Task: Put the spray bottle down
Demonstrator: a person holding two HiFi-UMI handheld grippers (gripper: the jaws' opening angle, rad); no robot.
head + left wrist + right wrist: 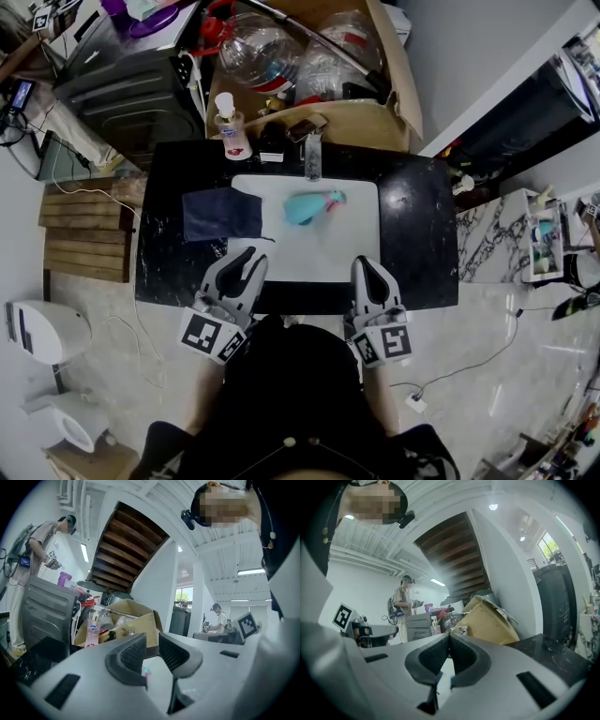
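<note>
The teal spray bottle [314, 206] lies on its side on the white board [347, 246] in the middle of the black table, with neither gripper touching it. A sliver of the spray bottle [145, 671] shows low between the left jaws. My left gripper [246, 257] [152, 639] hovers at the board's near left corner, open by a narrow gap with nothing in it. At the board's near right edge my right gripper [367, 266] [449, 639] is shut, tips touching, empty. Both point level toward the back of the table.
A dark blue cloth [220, 214] lies left of the bottle. A pump bottle [231, 127] and small items stand along the table's far edge. Behind them is a cardboard box [361, 117] with plastic bottles. A person [40, 550] stands at the far left.
</note>
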